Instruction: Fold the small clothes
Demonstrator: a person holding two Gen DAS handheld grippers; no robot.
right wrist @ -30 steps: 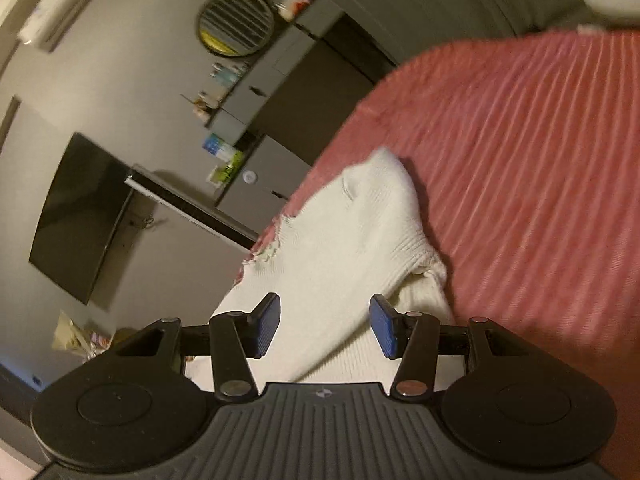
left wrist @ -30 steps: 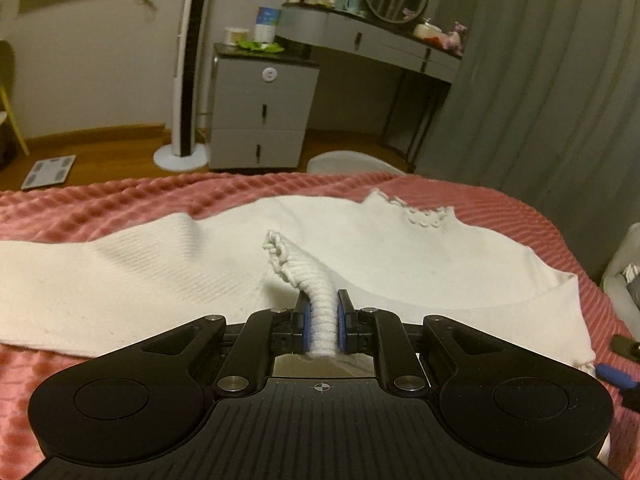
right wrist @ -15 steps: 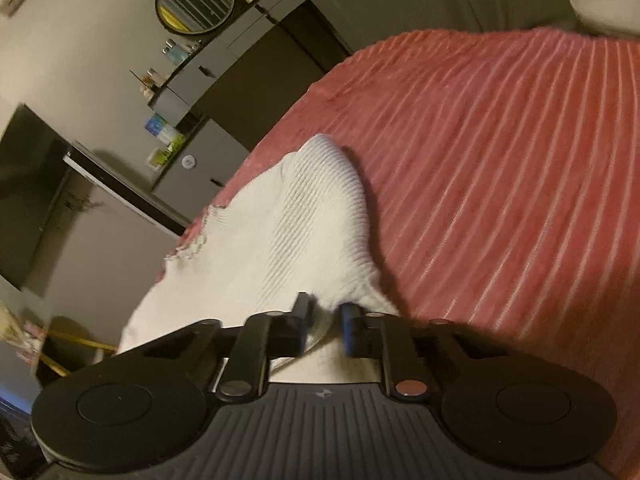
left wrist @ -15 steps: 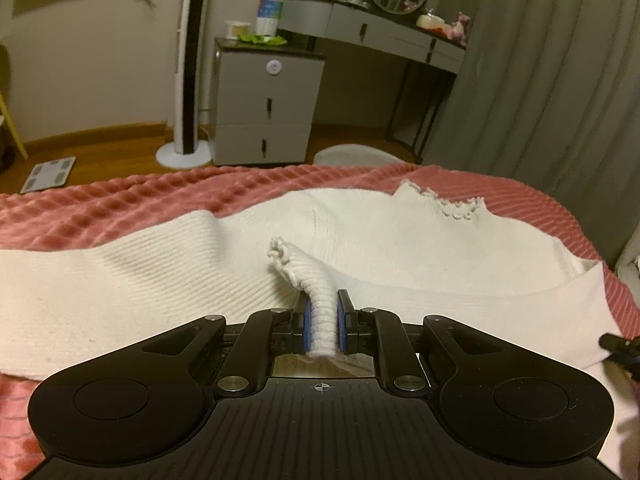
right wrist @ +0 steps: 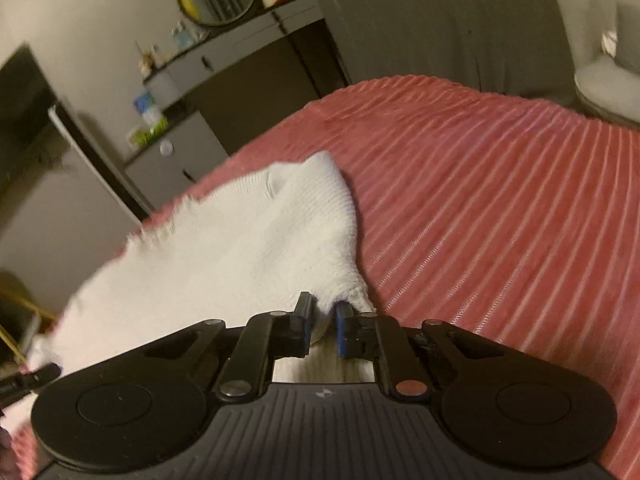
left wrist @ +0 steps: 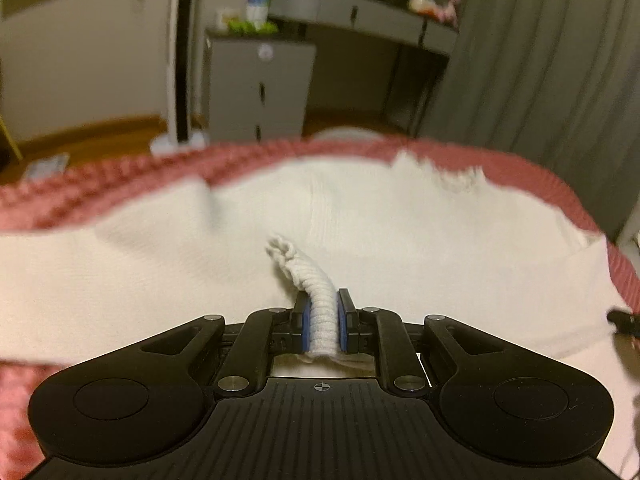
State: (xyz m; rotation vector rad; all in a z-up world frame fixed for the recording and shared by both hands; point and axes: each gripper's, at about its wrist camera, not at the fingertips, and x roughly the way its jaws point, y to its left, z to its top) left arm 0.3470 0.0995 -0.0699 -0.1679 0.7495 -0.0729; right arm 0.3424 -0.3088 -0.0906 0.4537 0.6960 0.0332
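A white knit sweater [left wrist: 380, 232] lies spread across a pink ribbed bedspread [left wrist: 520, 168]. My left gripper [left wrist: 323, 320] is shut on a ribbed strip of the sweater's edge [left wrist: 316, 284], which curls up out of the pads. In the right wrist view the sweater [right wrist: 248, 248] runs away to the left over the bedspread [right wrist: 500, 220]. My right gripper [right wrist: 322, 320] has its jaws closing tight on the sweater's near corner, with the pads pressing the fabric. A dark tip of the other gripper [left wrist: 622, 320] shows at the sweater's right end.
Past the bed's far edge stand a grey drawer cabinet [left wrist: 256, 84], a tower fan [left wrist: 182, 52] and a dressing table [left wrist: 360, 4] with a round mirror. Grey curtains [left wrist: 540, 60] hang on the right. A white chair [right wrist: 600, 60] stands beyond the bed.
My right gripper went from open over the sweater's corner to shut on it and rolled towards level. My left gripper sank a little, still holding the ribbed strip.
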